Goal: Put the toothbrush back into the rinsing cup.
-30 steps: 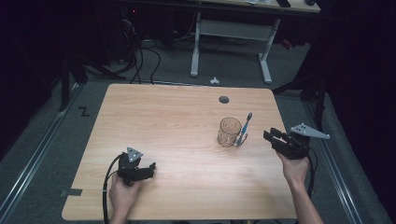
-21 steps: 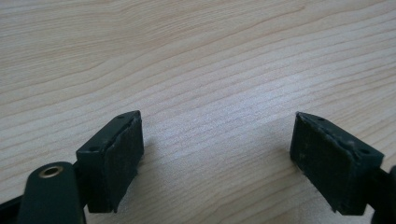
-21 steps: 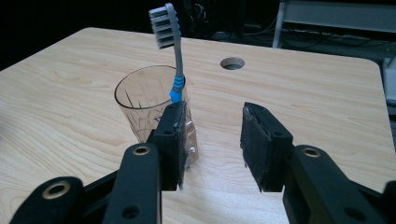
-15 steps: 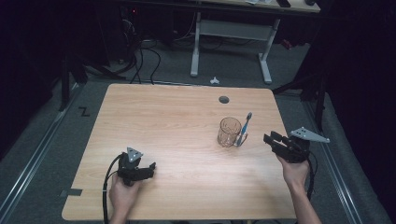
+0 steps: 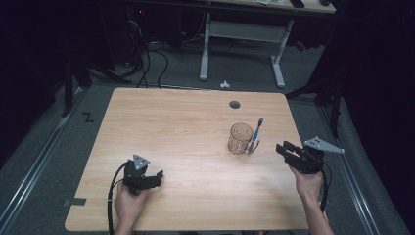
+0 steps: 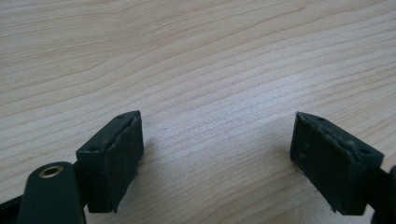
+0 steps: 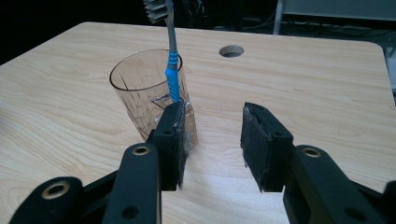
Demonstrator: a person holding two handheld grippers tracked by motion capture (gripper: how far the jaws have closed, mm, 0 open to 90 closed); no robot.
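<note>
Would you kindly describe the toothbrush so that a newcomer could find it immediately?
Start at the light wooden table and go to its right half, just nearer than the round cable hole. There a clear ribbed drinking glass stands; the grey toothbrush with a blue grip leans upright against it, bristles topmost, the only slender thing there.

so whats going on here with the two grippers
A person sits at a wooden table with a gripper in each hand. The right gripper is open and aimed at a clear glass with a blue toothbrush leaning against it, handle outside the rim; nothing sits between its jaws. The left gripper is open too, low over bare wood near the table's front left. Neither holds anything yet.
</note>
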